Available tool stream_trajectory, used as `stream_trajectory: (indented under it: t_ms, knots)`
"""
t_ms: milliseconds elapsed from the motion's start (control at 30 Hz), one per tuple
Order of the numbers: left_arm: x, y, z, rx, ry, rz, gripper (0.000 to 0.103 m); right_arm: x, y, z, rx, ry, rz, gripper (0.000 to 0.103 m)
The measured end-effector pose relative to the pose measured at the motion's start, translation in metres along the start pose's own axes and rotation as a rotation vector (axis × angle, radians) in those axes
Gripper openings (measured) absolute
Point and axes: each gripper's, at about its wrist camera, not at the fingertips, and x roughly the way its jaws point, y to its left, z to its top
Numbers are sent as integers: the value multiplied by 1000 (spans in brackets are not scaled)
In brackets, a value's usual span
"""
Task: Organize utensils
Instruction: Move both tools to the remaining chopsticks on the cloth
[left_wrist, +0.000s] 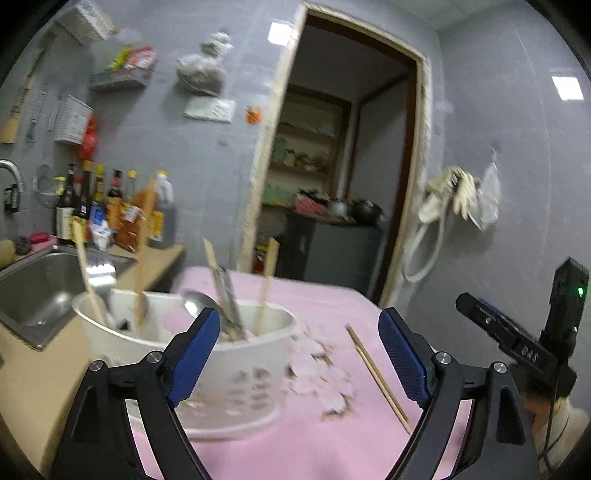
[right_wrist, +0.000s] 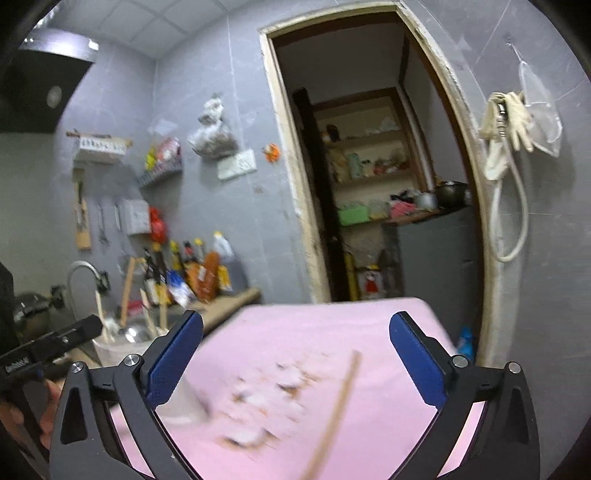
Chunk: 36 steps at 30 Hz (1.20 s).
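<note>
A white perforated utensil holder (left_wrist: 236, 373) stands on the pink cloth (left_wrist: 314, 446), holding wooden-handled tools and a metal spoon (left_wrist: 201, 302). My left gripper (left_wrist: 299, 354) is open just in front of it, nothing between its blue pads. A wooden chopstick (left_wrist: 376, 373) lies on the cloth to the right of the holder. In the right wrist view, my right gripper (right_wrist: 295, 362) is open and empty above the cloth (right_wrist: 303, 332), and the chopstick (right_wrist: 338, 410) lies blurred below it. The holder (right_wrist: 114, 349) shows at the left behind the left finger.
A steel sink (left_wrist: 40, 291) and sauce bottles (left_wrist: 110, 210) sit on the counter to the left. A patterned patch (left_wrist: 321, 373) marks the cloth. An open doorway (left_wrist: 332, 166) with shelves lies behind the table. The other gripper (left_wrist: 517, 339) shows at the right edge.
</note>
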Motion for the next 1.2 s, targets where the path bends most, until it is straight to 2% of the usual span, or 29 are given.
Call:
stream_trajectory:
  t_ms: [167, 300, 500, 600, 700, 967, 1200]
  knots:
    - [24, -20, -17, 21, 122, -45, 84, -6, -26, -7, -50, 132, -79, 102]
    - [41, -33, -25, 58, 216, -42, 84, -3, -40, -21, -74, 269, -122, 102]
    - [66, -43, -32, 67, 358, -3, 84, 18, -43, -47, -101, 457, -108, 102]
    - [80, -42, -39, 66, 459, 44, 84, 30, -36, -58, -121, 524, -84, 102]
    - [85, -36, -47, 42, 512, 53, 84, 40, -32, -66, -153, 575, -71, 100]
    - [83, -24, -50, -7, 545, 45, 84, 65, -14, -85, -266, 723, -61, 98]
    - [88, -23, -49, -23, 567, 29, 84, 77, -7, -89, -326, 752, -85, 98]
